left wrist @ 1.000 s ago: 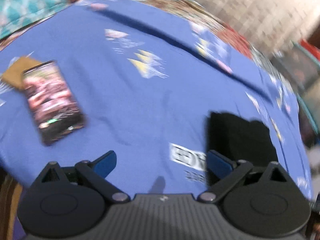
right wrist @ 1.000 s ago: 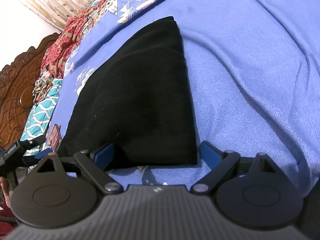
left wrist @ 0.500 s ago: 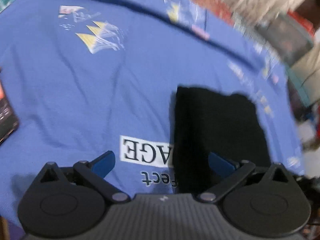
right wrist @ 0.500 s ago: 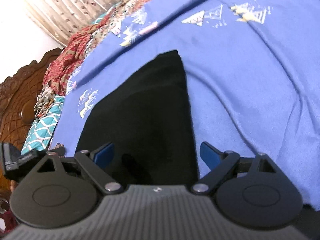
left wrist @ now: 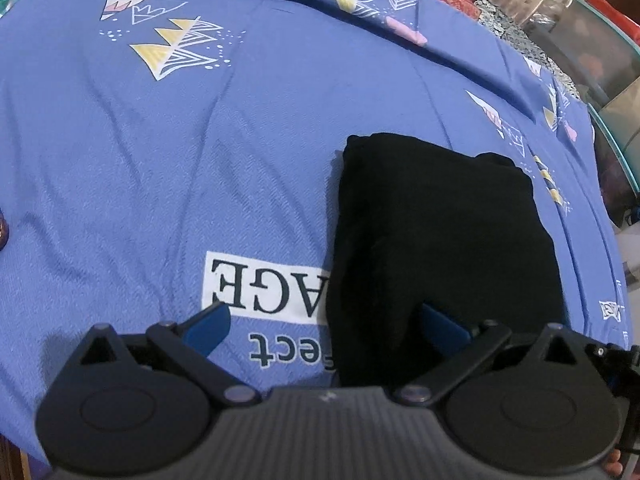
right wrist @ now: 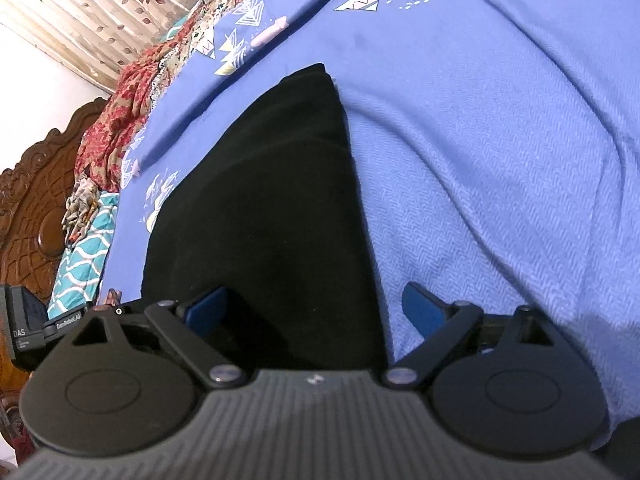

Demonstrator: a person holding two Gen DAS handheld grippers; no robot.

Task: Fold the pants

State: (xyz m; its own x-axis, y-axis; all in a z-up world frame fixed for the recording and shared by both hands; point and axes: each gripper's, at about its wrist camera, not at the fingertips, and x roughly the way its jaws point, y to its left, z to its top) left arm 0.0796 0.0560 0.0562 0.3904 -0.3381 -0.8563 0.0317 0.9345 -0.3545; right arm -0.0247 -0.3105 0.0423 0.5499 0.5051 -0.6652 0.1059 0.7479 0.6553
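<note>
Black pants [left wrist: 432,232] lie folded into a compact rectangle on a blue bedsheet [left wrist: 180,152]. In the left wrist view my left gripper [left wrist: 324,324] is open, its blue fingers wide apart over the near left edge of the pants, nothing held. In the right wrist view the same pants [right wrist: 272,208] stretch away from the near edge. My right gripper [right wrist: 316,308] is open too, straddling the pants' near right edge, one finger over the black cloth and the other over the sheet.
The sheet carries a white printed label [left wrist: 260,284] beside the pants and triangle patterns [left wrist: 176,48]. A carved wooden headboard [right wrist: 36,208] with red and teal bedding [right wrist: 84,256] lies at the left. The other gripper's body [right wrist: 28,320] shows at the left edge.
My left gripper has swung right from the phone on the sheet to the folded pants, and the phone has left its view. The right gripper shifted slightly over the pants' near edge.
</note>
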